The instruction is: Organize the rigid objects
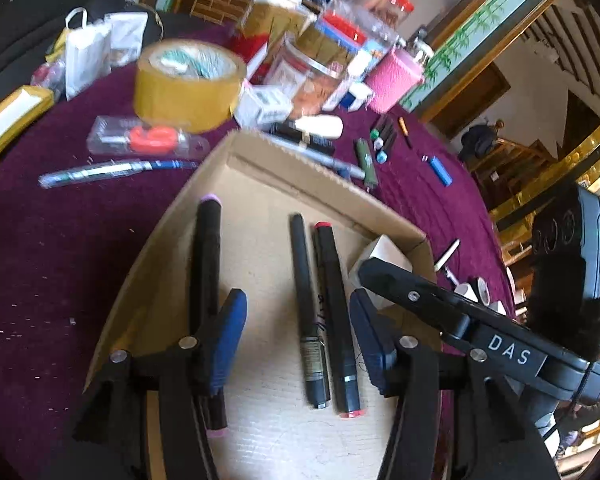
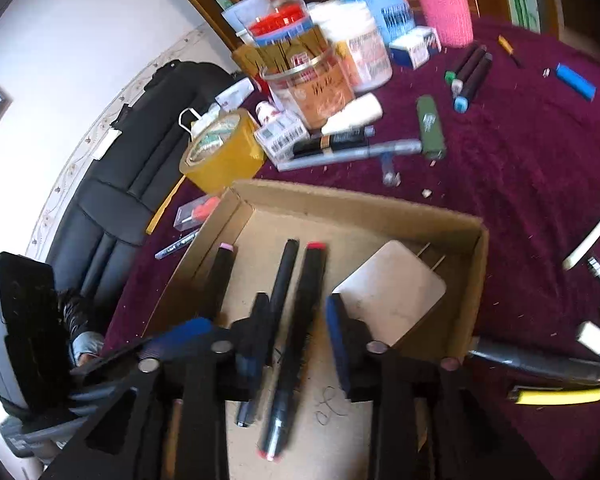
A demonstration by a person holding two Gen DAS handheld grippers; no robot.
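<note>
Two hand-held grippers tilt steeply downward, side by side. The left hand-held gripper (image 1: 296,344) holds its blue-padded fingers (image 1: 228,340) parted, the pads pressing on nothing. The right hand-held gripper (image 2: 296,344) also stands with a gap between its blue pads (image 2: 336,340), gripping nothing. Its black body reaches into the left camera's view from the right side.

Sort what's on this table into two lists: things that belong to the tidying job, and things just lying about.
Part of the job:
- brown cardboard box
- black marker with pink caps, in the box
- black marker with red caps, in the box
- plain black pen, in the box
- white plug adapter, in the box

Lying about:
- yellow tape roll
- pink textured cup
- blue lighter
</note>
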